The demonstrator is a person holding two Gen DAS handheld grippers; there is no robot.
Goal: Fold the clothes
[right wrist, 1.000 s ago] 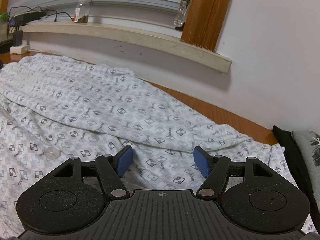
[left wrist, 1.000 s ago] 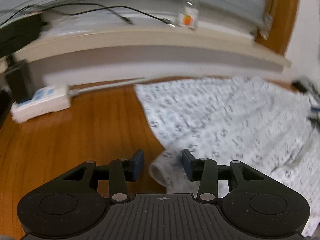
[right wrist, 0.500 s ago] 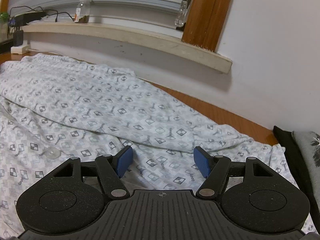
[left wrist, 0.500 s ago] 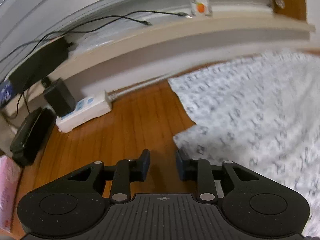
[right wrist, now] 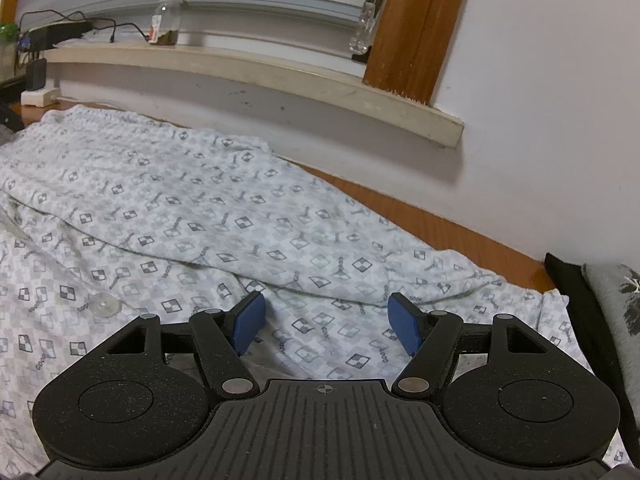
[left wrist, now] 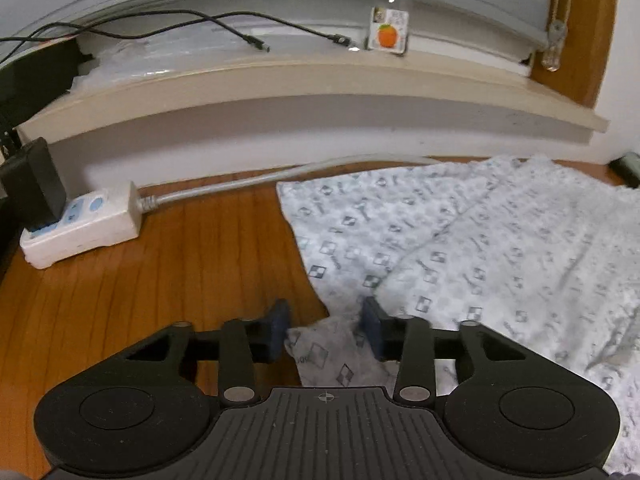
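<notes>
L gripper point(left wrist: 325, 330): jaws closing, shirt point(left wrist: 480, 264) corner between pads, not yet pinched. R gripper point(right wrist: 326, 326): wide, hovering over shirt point(right wrist: 192, 216), holding nothing. Shirt spread flat on wood table point(left wrist: 180, 280), below sill point(left wrist: 304, 80). Power strip point(left wrist: 80, 228) well left of cloth.

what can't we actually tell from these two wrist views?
- Left gripper, left wrist view: jaws closing with a corner of the patterned garment between them; motion blur hides whether the pads press on it.
- Garment's near part: hidden by each gripper's body in both views.
- Jar on the sill, right wrist view: too small to read.
- Right gripper: open above the cloth.
</notes>
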